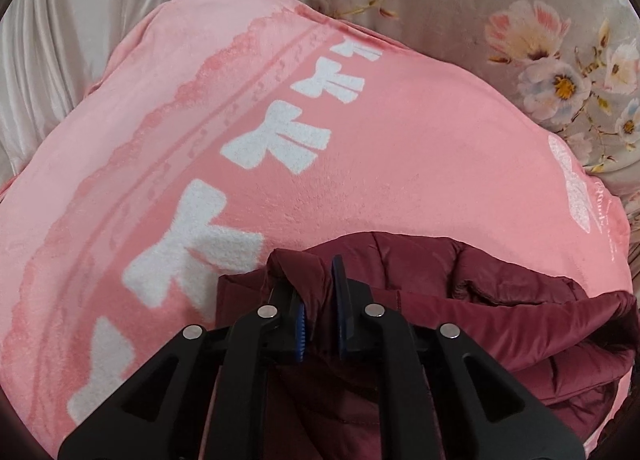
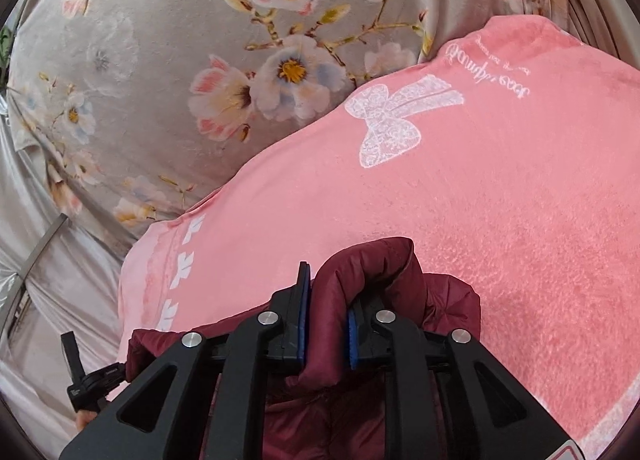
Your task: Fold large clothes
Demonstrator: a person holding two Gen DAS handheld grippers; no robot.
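Note:
A maroon padded jacket (image 1: 440,300) lies bunched on a pink fleece blanket (image 1: 360,140) printed with white bows. My left gripper (image 1: 314,276) is shut on a fold of the jacket's edge; the cloth drapes over its left finger (image 1: 286,292) and fills the gap between the blue pads. In the right wrist view, my right gripper (image 2: 330,288) is shut on a thick rolled fold of the jacket (image 2: 368,272), which bulges up past the fingertips. The rest of the jacket hangs under both grippers, over the blanket (image 2: 480,220).
Grey floral bedding (image 2: 200,60) lies beyond the blanket, also at the top right (image 1: 520,20) in the left wrist view. Pale satin sheet (image 1: 60,40) lies to the left. A black device part (image 2: 76,380) and a person's fingertip show at the lower left.

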